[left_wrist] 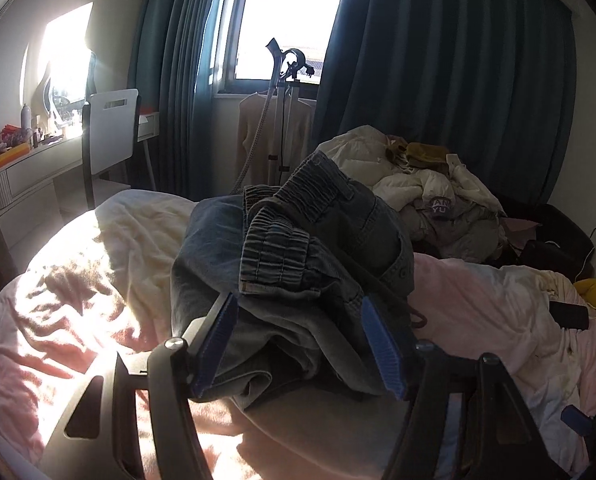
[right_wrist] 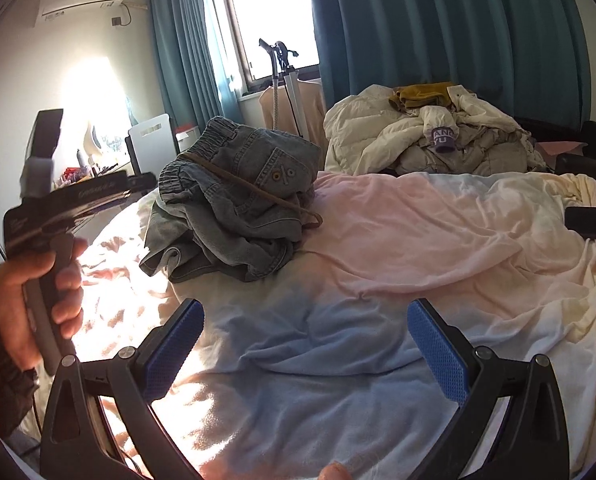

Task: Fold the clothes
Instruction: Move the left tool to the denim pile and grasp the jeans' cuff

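Crumpled blue-grey jeans (left_wrist: 298,256) with an elastic waistband and a brown drawstring lie in a heap on the bed. My left gripper (left_wrist: 298,344) is open, its blue pads on either side of the heap's near edge, not closed on the cloth. In the right wrist view the jeans (right_wrist: 238,204) lie left of centre, far ahead. My right gripper (right_wrist: 306,348) is open and empty over the pink, blue and white bedsheet (right_wrist: 418,240). The left gripper's body shows there in a hand (right_wrist: 54,216) at the left.
A pile of cream jackets and other clothes (right_wrist: 430,136) sits at the head of the bed. A garment steamer stand (left_wrist: 284,112) stands by the window. A desk with clutter and a white chair (left_wrist: 110,132) are to the left. A black object (right_wrist: 592,222) lies at the right.
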`<move>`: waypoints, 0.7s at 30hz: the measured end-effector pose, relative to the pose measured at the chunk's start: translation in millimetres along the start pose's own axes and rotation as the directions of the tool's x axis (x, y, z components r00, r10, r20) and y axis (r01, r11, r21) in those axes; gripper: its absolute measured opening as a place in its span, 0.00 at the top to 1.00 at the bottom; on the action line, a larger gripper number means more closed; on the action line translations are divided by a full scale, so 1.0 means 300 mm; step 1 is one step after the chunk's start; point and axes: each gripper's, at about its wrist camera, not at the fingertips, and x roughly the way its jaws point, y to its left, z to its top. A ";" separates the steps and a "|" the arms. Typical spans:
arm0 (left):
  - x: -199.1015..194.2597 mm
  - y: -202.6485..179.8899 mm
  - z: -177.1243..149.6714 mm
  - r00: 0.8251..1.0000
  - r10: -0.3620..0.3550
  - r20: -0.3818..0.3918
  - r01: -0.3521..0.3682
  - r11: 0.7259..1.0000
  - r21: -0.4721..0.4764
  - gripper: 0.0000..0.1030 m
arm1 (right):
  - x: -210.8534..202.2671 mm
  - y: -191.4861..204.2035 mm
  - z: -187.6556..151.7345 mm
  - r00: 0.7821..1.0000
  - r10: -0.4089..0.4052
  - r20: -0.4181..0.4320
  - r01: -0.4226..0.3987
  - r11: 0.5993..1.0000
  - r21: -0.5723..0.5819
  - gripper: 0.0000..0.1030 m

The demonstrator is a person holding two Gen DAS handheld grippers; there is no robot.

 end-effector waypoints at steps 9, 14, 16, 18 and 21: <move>0.228 0.034 0.095 0.999 0.034 -0.028 -0.032 0.999 0.044 0.36 | 0.087 -0.037 -0.001 0.999 0.041 -0.027 -0.040 0.998 0.043 0.00; 0.247 0.042 0.112 0.997 -0.020 -0.071 0.021 1.000 0.014 0.45 | 0.127 -0.056 -0.006 0.997 0.062 -0.050 -0.059 0.996 0.070 0.00; 0.241 0.027 0.116 0.995 -0.030 -0.090 0.032 0.999 0.019 0.47 | 0.130 -0.067 -0.001 0.996 0.068 -0.050 -0.063 0.994 0.085 0.00; 0.224 -0.005 0.117 0.995 -0.027 -0.094 0.032 0.998 0.059 0.52 | 0.118 -0.079 0.004 0.997 0.068 -0.039 -0.064 0.993 0.098 0.00; 0.191 -0.070 0.113 0.995 -0.011 -0.103 0.025 0.991 0.135 0.57 | 0.098 -0.092 0.010 0.998 0.063 -0.022 -0.060 0.992 0.113 0.00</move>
